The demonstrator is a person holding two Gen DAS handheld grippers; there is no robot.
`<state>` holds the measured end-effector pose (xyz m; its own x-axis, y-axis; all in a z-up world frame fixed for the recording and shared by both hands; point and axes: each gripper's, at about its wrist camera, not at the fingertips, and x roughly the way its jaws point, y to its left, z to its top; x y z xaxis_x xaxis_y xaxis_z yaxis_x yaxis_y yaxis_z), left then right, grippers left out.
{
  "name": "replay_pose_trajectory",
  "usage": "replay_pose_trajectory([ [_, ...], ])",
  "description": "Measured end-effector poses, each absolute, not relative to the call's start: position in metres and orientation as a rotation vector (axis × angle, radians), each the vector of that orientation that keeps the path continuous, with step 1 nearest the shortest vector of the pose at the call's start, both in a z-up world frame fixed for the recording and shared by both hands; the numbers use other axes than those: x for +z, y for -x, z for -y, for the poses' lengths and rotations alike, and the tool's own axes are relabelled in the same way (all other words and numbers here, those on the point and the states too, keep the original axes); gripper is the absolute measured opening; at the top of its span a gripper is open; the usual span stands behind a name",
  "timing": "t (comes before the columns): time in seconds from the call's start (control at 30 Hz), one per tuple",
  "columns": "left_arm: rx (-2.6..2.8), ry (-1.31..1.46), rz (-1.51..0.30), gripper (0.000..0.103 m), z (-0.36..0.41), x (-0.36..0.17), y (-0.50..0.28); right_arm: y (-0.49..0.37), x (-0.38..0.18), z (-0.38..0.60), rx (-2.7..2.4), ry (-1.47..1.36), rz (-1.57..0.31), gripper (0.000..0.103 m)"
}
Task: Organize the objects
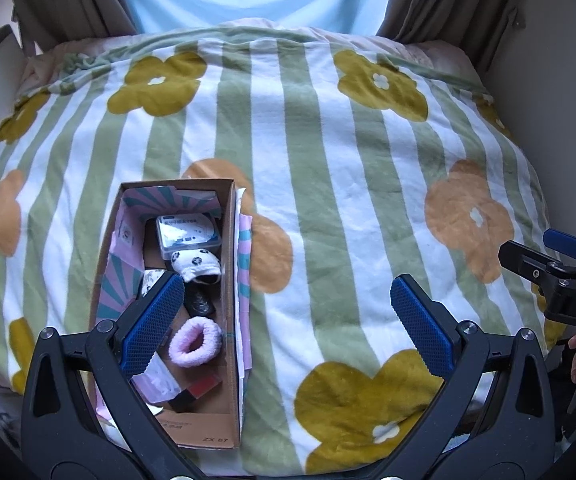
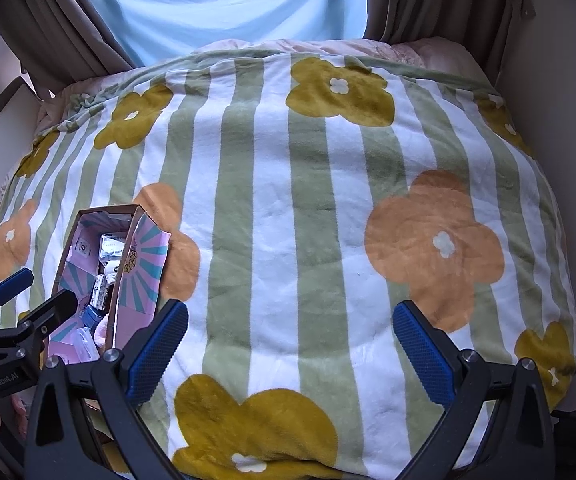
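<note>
Striped floral blanket [image 1: 328,168] covers the bed. Cardboard box [image 1: 230,360] lies at left, holding a pink scrunchie [image 1: 195,342], sock [image 1: 196,266] and clear case [image 1: 188,236]. Left gripper [image 1: 288,308], jaws spread and empty, overlaps the box with one finger; right gripper [image 2: 290,334], likewise spread, hangs just right of it.

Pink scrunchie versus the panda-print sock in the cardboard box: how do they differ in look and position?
The pink scrunchie is a plain fluffy pink ring with an open centre; the panda-print sock is a white bundle with black panda faces. The scrunchie lies nearer the camera, by the left tongs' blue pad; the sock lies farther back, against a clear plastic case. Both are soft items resting inside the cardboard box, ungripped.
</note>
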<state>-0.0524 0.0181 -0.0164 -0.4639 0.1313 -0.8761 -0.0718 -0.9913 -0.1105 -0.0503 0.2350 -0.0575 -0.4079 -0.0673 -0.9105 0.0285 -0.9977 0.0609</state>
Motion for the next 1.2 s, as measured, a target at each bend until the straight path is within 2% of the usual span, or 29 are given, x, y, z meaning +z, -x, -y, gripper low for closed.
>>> replay_pose_trajectory([
  [1.1, 2.629, 1.583, 0.115, 0.103, -0.0228, -0.0219, 0.0521, 0.0526, -0.0548, -0.2314, -2.582, -1.676, 0.043, 0.102],
  [1.2, 2.693, 1.589, 0.073, 0.103, -0.0237, -0.0193, 0.0505, 0.0528, -0.0563, -0.2327, -2.576, -1.681, 0.038, 0.102],
])
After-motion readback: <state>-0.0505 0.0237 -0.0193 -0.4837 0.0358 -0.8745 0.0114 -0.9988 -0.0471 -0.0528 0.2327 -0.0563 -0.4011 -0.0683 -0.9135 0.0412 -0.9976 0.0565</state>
